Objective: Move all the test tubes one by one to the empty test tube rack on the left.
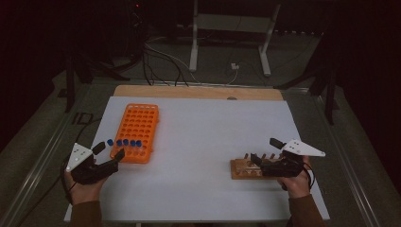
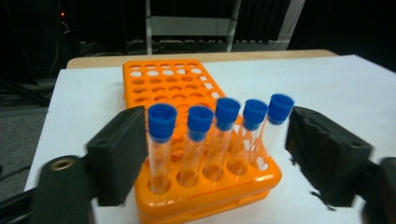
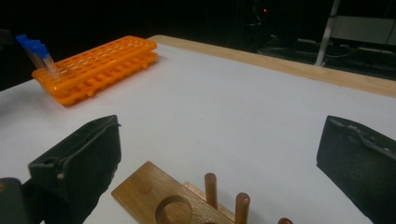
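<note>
An orange tube rack (image 1: 137, 127) lies on the white table at the left. Several clear tubes with blue caps (image 1: 125, 143) stand upright in its near row. My left gripper (image 1: 109, 151) is open at the rack's near end. In the left gripper view the row of tubes (image 2: 219, 135) stands between and just beyond the two black jaws of the left gripper (image 2: 219, 154), and neither pad touches a tube. My right gripper (image 1: 265, 151) is open above a wooden peg stand (image 1: 243, 169), with nothing in its jaws. The right gripper (image 3: 224, 154) looks over the peg stand (image 3: 154, 196) with its round hole.
The white table surface (image 1: 208, 142) lies wide between rack and stand, with a wooden edge (image 1: 198, 91) at the back. Most holes of the orange rack (image 2: 163, 79) hold nothing. Cables and a white frame (image 1: 229, 38) are on the dark floor beyond.
</note>
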`<state>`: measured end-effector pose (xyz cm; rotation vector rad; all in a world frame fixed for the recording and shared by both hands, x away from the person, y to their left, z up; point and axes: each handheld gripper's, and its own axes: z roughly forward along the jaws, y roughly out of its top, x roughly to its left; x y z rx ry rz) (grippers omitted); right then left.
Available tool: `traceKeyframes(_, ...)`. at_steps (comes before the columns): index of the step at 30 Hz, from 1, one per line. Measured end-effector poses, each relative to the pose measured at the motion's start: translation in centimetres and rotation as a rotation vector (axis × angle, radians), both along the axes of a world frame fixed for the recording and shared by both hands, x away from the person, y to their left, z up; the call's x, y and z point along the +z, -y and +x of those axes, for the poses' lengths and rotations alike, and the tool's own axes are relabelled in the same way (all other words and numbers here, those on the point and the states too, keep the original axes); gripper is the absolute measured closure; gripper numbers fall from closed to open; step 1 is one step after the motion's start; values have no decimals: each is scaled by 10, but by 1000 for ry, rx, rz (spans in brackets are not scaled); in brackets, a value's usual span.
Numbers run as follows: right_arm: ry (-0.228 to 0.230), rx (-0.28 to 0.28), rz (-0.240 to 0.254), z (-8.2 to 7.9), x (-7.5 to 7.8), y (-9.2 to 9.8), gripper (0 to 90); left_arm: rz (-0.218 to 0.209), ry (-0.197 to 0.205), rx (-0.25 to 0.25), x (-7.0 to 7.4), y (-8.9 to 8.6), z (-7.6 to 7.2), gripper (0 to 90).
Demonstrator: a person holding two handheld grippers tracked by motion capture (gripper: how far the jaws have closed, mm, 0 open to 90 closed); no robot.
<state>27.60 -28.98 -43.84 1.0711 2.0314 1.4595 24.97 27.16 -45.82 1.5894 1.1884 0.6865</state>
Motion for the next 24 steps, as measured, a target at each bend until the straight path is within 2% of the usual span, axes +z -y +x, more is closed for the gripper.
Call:
traceKeyframes(8,36,-10,24,-3,-3,5,3,-39,15,-24,1,4,-1,76)
traceKeyframes(11,58,-15,8,-4,-5,5,2,-41,29,-29,3,7,-2,21)
traceKeyframes(17,83,-18,2,-6,-8,5,2,-44,72,-29,7,11,-5,3)
traceKeyframes(24,86,-35,10,-4,-13,9,3,-46,89,-20,9,11,-6,3)
